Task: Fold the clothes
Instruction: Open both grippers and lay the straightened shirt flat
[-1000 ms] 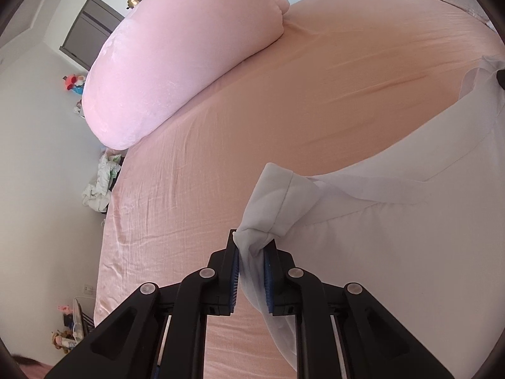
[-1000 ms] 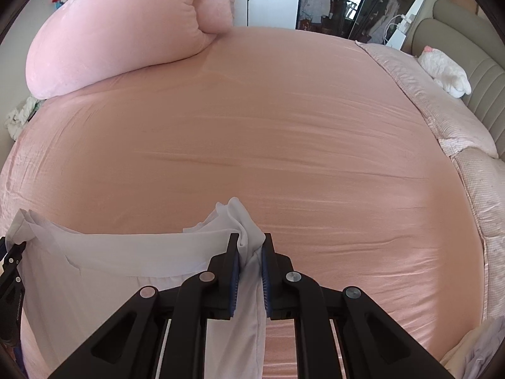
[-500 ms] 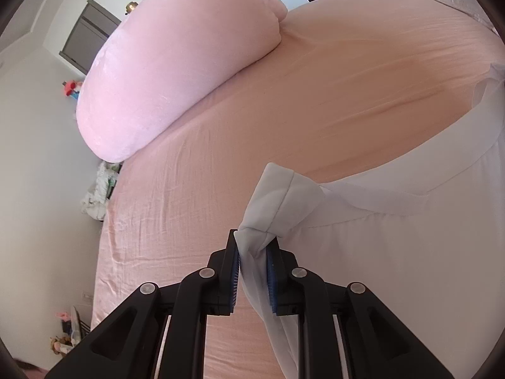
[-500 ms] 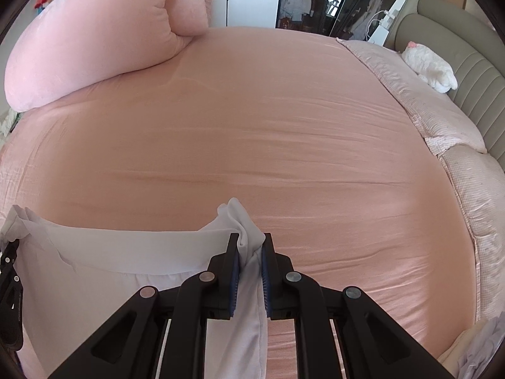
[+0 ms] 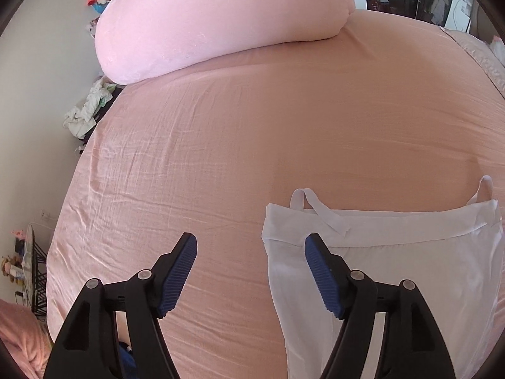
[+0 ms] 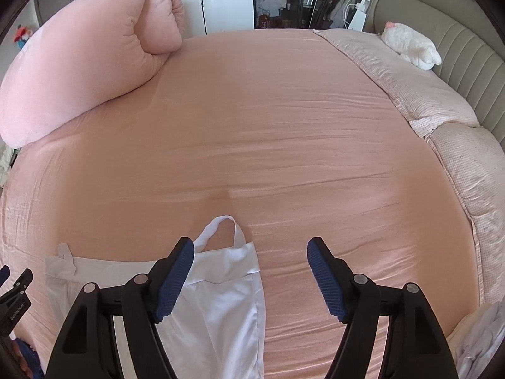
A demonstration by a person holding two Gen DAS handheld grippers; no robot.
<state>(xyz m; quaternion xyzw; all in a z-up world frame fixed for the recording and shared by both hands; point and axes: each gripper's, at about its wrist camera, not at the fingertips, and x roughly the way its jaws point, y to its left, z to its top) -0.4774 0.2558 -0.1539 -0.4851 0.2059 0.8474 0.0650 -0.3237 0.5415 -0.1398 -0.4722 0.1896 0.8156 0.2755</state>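
Both pairs of fingers stand wide apart with nothing between them. Half a second ago each was pinched on a top corner of the white garment; now the cloth is let go and lies flat on the bed.

The left gripper [image 5: 251,246] hovers over the garment's [image 5: 394,271] left top corner: its right finger [image 5: 322,271] shows in front of the cloth, though whether it touches cannot be told, and its left finger [image 5: 178,271] is over bare sheet [image 5: 252,126].

The right gripper [image 6: 251,249] mirrors this at the other top corner, with its left finger [image 6: 173,274] over the cloth [image 6: 221,300] and its right finger [image 6: 325,274] over sheet.

The garment lies near the bed's near edge, its banded top hem towards the middle of the bed and a thin strap looping out from each top corner: one strap [image 5: 307,202] on the left, the other [image 6: 225,227] on the right. What shows of it is smooth and spread; the lower part runs out of view below the grippers.

I judge the release to mean the garment has just been laid out or a fold set down; which of these, the visible part does not settle.

Farther off, a pink quilt [image 5: 221,22] is bundled at the bed's far left corner, a pillow strip [image 6: 410,88] runs along the right edge, and a white plush toy [image 6: 410,45] sits by the headboard [image 6: 457,50].
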